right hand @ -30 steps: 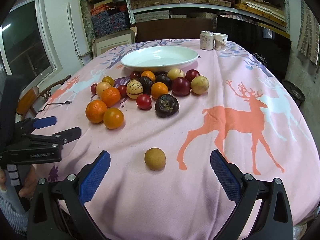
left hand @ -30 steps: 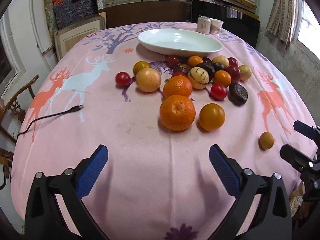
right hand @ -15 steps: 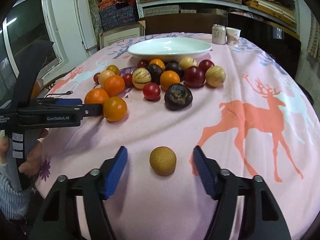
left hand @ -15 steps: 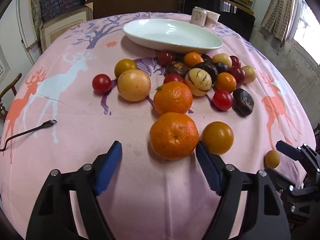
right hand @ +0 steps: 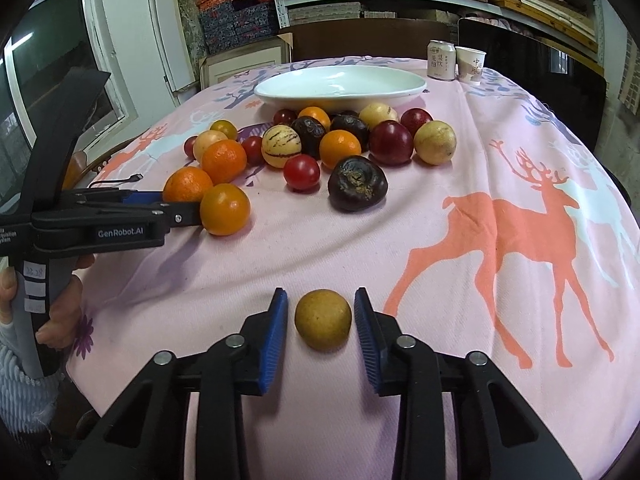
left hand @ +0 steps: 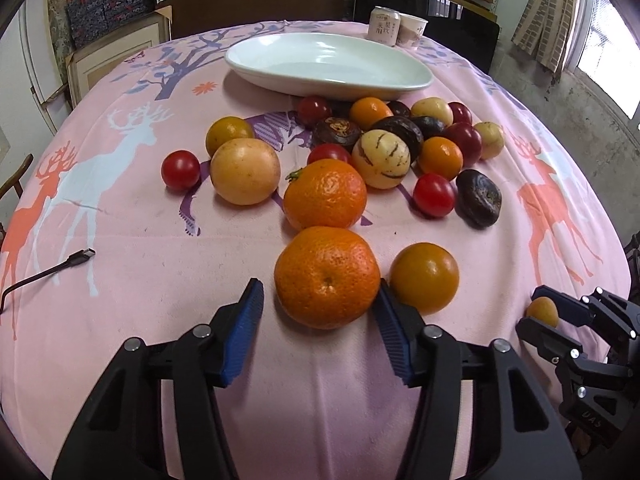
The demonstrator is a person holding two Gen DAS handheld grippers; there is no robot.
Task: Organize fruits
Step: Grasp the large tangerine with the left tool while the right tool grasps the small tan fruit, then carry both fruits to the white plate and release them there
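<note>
Several fruits lie in a cluster on the pink deer tablecloth in front of an empty white oval dish [left hand: 328,66], also in the right wrist view [right hand: 340,88]. My left gripper [left hand: 320,304] is open, its blue pads either side of the nearest orange tangerine [left hand: 327,277]; the right pad touches it or nearly so, the left stands apart. A smaller smooth orange fruit [left hand: 425,278] lies just right of it. My right gripper [right hand: 321,322] is open around a small tan round fruit [right hand: 323,319] lying apart from the cluster, with narrow gaps on both sides.
A drink can [right hand: 441,60] and paper cup [right hand: 471,65] stand behind the dish. A black USB cable [left hand: 48,270] lies at the table's left side. A dark wrinkled fruit [right hand: 357,183] and a red tomato [right hand: 302,172] lie at the cluster's near edge. Shelves and boxes stand beyond.
Both grippers moved forward and narrowed. The left now flanks the near tangerine, the right now flanks the small tan fruit. No fruit has moved.
</note>
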